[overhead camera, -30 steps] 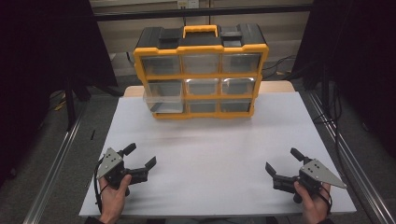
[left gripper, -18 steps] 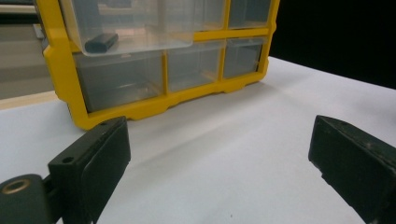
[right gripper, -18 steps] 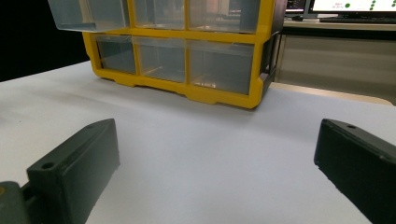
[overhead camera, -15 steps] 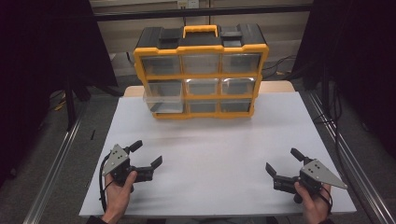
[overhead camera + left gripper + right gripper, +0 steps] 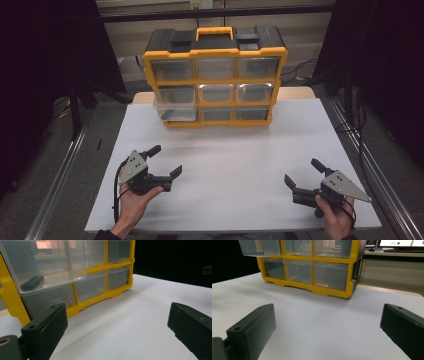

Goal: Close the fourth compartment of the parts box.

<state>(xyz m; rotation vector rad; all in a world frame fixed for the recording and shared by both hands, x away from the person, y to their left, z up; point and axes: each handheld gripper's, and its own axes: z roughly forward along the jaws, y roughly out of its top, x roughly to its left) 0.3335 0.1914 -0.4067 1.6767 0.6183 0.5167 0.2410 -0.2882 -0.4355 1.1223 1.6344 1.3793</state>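
1. Left claw [image 5: 164,161] hangs spread wide, empty, over the tabletop [image 5: 240,150], pointed at the pulled-out drawer [image 5: 173,104].
2. Right claw [image 5: 303,173], released too, sits well apart.
3. Yellow organizer [image 5: 215,75] stands at the far edge, a dark piece [image 5: 32,283] in the drawer.

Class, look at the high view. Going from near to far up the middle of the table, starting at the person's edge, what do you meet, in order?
Left gripper and right gripper, level with each other, fingers apart → bare white table top → pulled-out clear drawer → yellow organizer case → its yellow carry handle.
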